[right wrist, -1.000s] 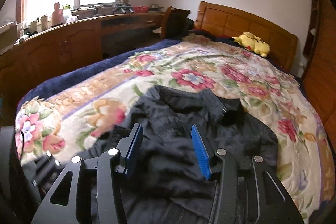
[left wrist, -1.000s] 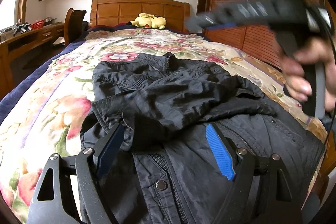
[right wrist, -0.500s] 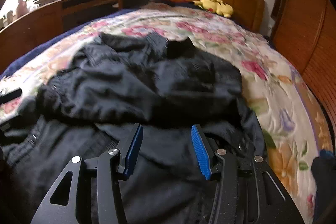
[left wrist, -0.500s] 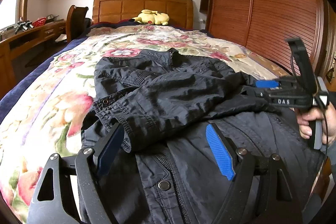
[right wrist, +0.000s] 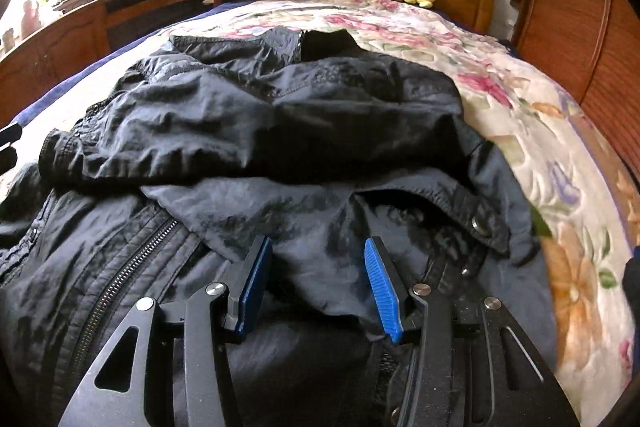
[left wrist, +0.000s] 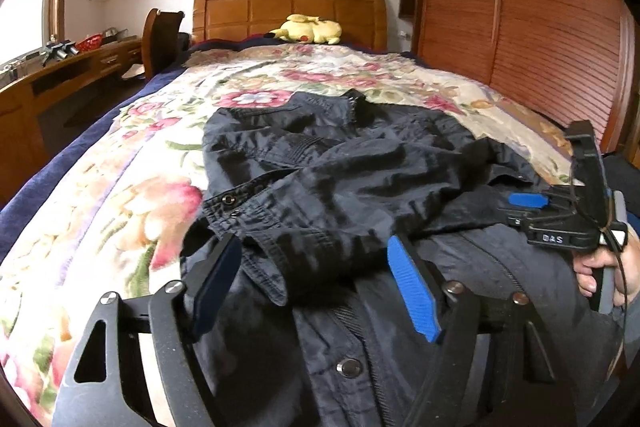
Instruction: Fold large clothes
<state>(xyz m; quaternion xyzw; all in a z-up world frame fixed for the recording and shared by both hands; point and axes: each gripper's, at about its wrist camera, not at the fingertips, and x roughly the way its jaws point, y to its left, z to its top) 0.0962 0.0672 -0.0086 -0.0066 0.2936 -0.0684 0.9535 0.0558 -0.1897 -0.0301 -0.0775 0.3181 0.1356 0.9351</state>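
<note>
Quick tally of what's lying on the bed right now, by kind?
Jacket: 1
Plush toy: 1
Floral blanket: 1
Total: 3

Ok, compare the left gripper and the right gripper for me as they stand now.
The left gripper stands wider open than the right gripper, and its jaws have just been closing a little.
The left gripper sits by the folded sleeve cuff of the black jacket; the right gripper sits over the jacket's front near the zip.
Both have blue pads, point down at the jacket, and grip nothing.
</note>
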